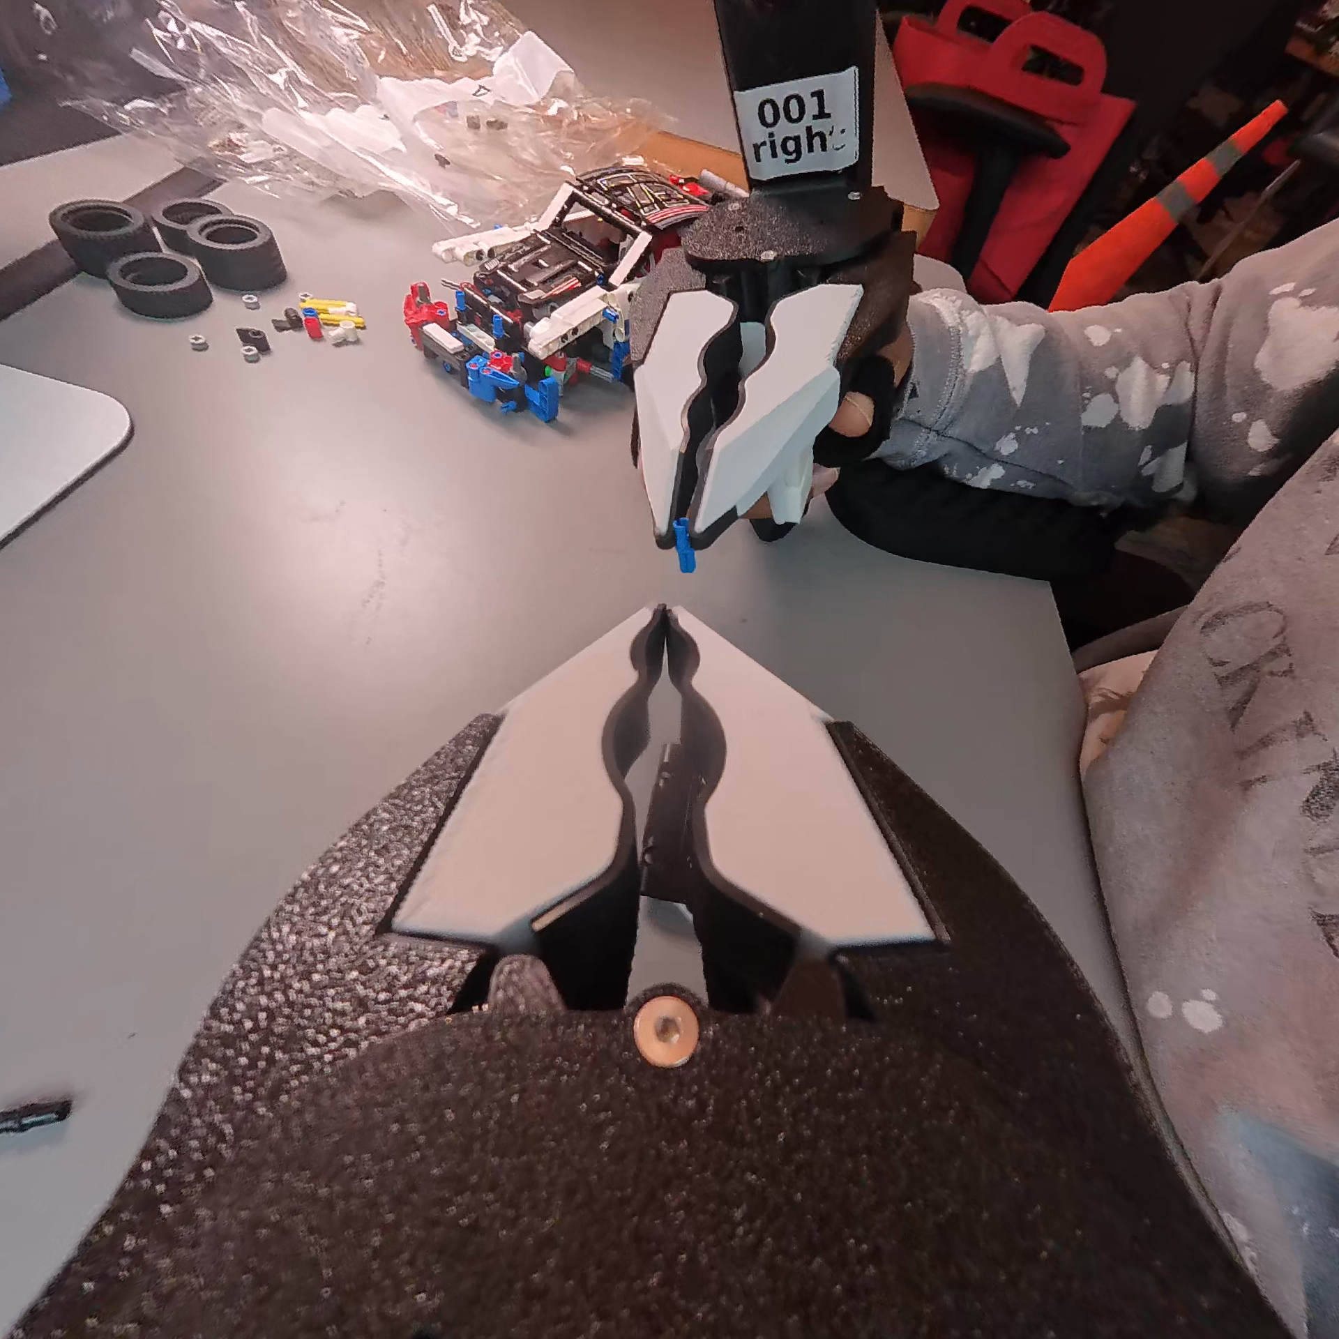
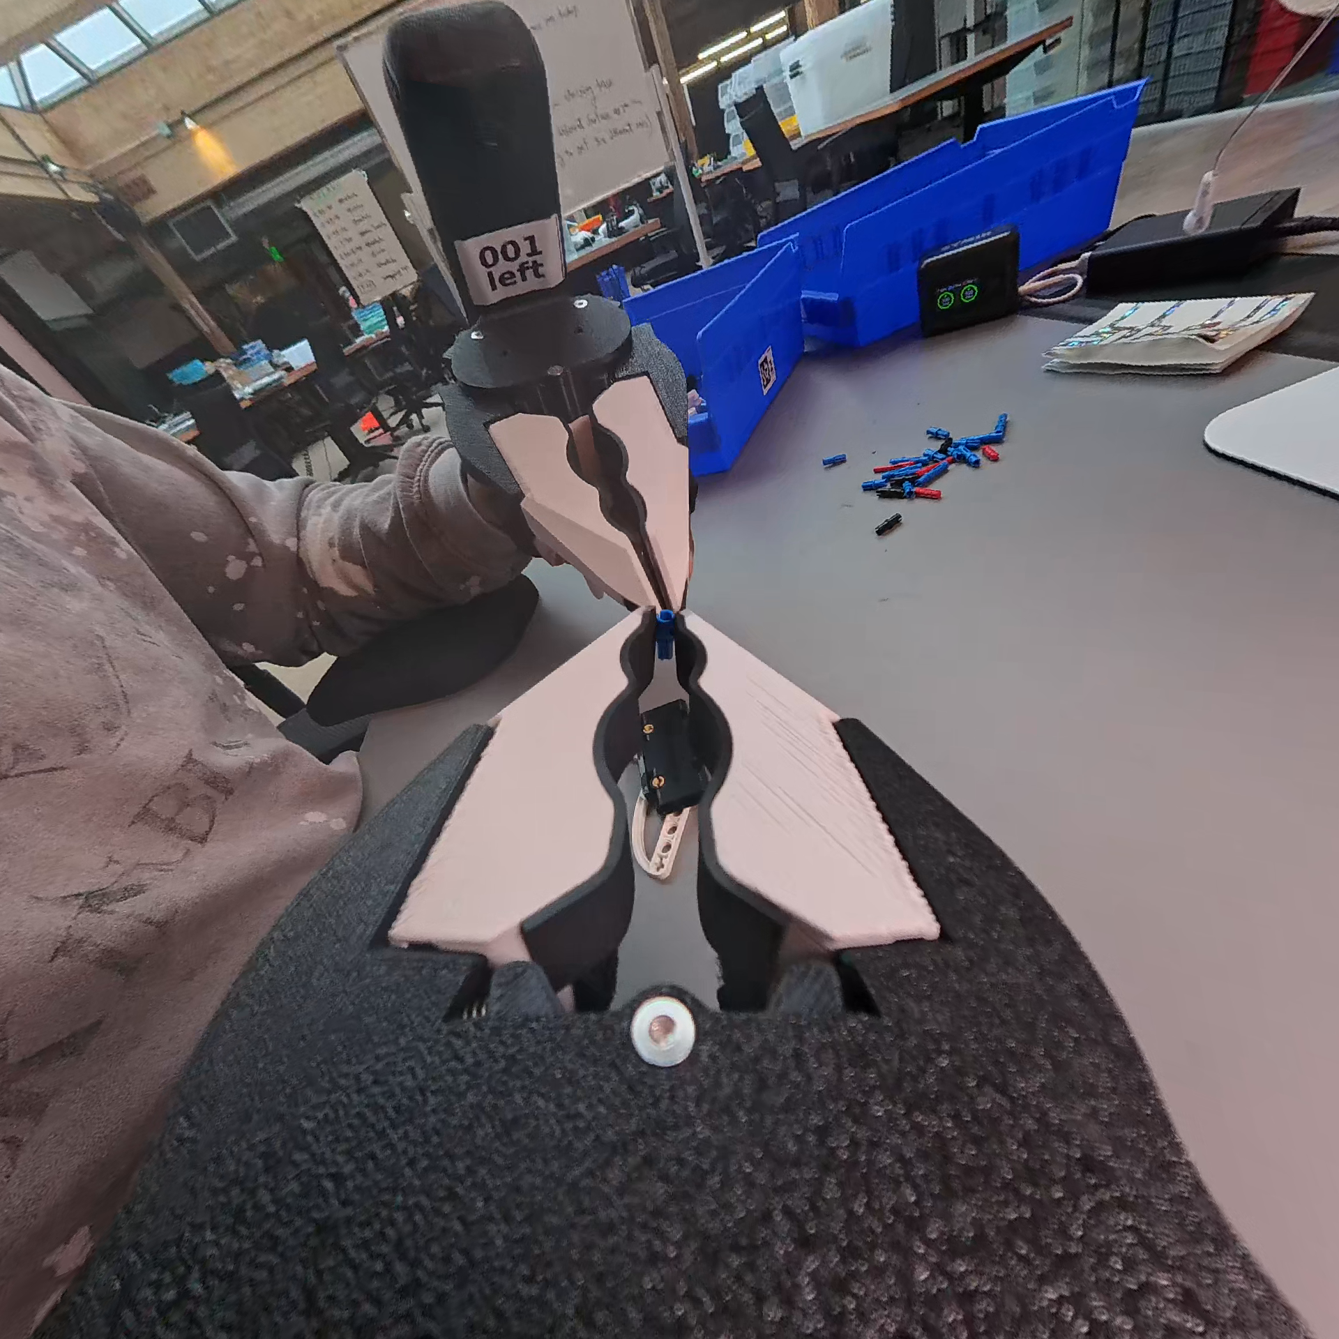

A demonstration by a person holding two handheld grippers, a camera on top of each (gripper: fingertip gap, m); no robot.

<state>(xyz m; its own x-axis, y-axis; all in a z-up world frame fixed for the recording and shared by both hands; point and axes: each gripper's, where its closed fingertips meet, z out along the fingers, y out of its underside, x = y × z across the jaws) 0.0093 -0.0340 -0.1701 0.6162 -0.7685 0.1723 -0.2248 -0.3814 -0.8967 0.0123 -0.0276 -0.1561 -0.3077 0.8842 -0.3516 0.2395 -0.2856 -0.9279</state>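
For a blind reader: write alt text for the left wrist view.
The right gripper pinches a small blue pin above a grey table, facing the shut left gripper. Behind lie a part-built toy car and black tyres.

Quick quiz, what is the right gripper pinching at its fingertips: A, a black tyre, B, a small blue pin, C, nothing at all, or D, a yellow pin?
B: the right gripper is shut on a small blue pin that sticks out from its tips above the grey table, just ahead of the closed left gripper.
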